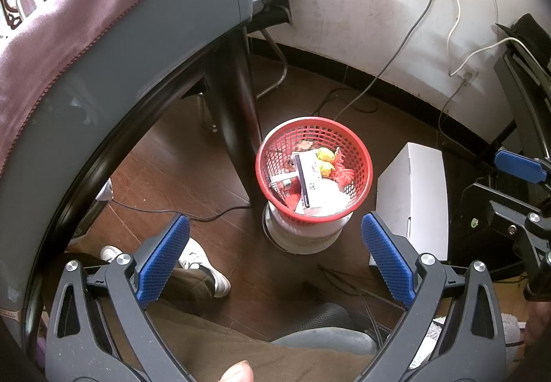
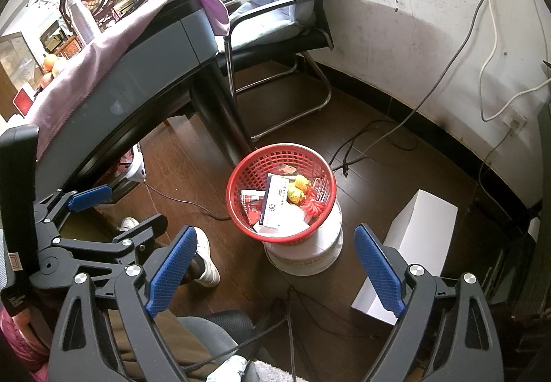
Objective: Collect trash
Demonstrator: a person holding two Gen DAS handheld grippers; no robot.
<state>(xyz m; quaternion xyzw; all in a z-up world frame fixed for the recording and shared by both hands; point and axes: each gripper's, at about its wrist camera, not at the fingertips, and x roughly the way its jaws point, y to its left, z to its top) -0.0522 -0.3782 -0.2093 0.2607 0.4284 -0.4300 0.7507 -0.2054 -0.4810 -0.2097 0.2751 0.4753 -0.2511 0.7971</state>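
Note:
A red mesh basket (image 1: 358,151) sits on a white bucket (image 1: 306,234) on the wooden floor. It holds trash: a flat carton (image 1: 308,175), yellow wrappers (image 1: 325,160), red bits and white paper. My left gripper (image 1: 275,254) is open and empty, above and short of the basket. In the right wrist view the basket (image 2: 241,182) with the same trash lies ahead of my right gripper (image 2: 275,265), which is open and empty. The left gripper (image 2: 89,198) shows at the left of that view, and the right gripper (image 1: 520,168) at the right edge of the left wrist view.
A grey table with a purple cloth (image 2: 113,48) stands to the left, its dark leg (image 1: 234,127) beside the basket. A white box (image 1: 413,196) stands right of the bucket. A chair (image 2: 286,13) is against the wall. Cables (image 2: 372,144) lie on the floor. My legs and white shoe (image 2: 206,265) are below.

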